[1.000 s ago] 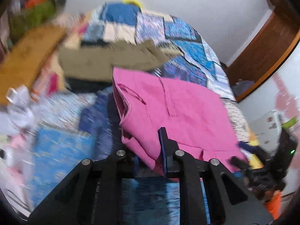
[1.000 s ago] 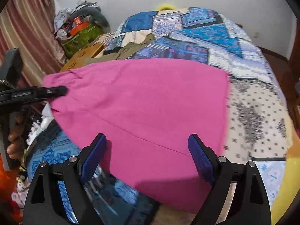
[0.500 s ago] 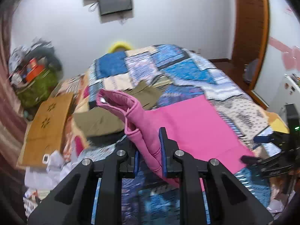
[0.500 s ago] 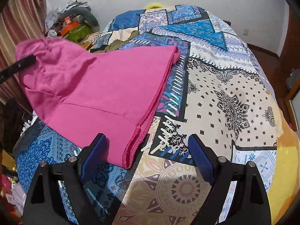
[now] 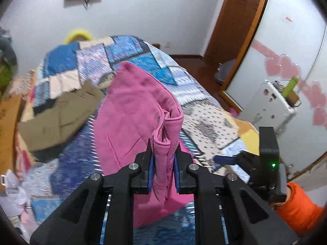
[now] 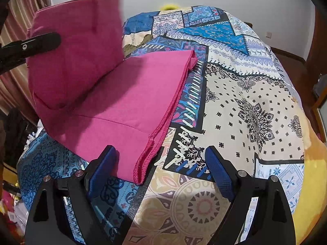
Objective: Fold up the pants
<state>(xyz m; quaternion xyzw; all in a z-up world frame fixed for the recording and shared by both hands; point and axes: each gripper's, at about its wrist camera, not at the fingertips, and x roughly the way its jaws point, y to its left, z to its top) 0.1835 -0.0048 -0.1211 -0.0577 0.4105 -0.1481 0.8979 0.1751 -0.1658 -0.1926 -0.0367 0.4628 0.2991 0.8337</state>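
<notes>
Pink pants (image 6: 126,94) lie on the patchwork bed (image 6: 245,106) with the hemmed leg ends near the bed's front. My left gripper (image 5: 163,153) is shut on the waistband end of the pants (image 5: 139,110) and holds it raised above the bed, so the upper part stands up and folds over the flat legs. It also shows at the left of the right wrist view (image 6: 30,45). My right gripper (image 6: 161,167) is open and empty, just above the leg hems, and appears at the right of the left wrist view (image 5: 241,159).
An olive-brown garment (image 5: 59,114) lies on the bed behind the pants. Clutter and a cardboard box (image 5: 8,118) sit at the bed's left. A white appliance (image 5: 269,104) and a wooden door frame (image 5: 235,36) stand to the right.
My left gripper has lifted the waistband higher and carried it over toward the legs. The right gripper has let go of the pants' legs, which now lie flat, and stays open.
</notes>
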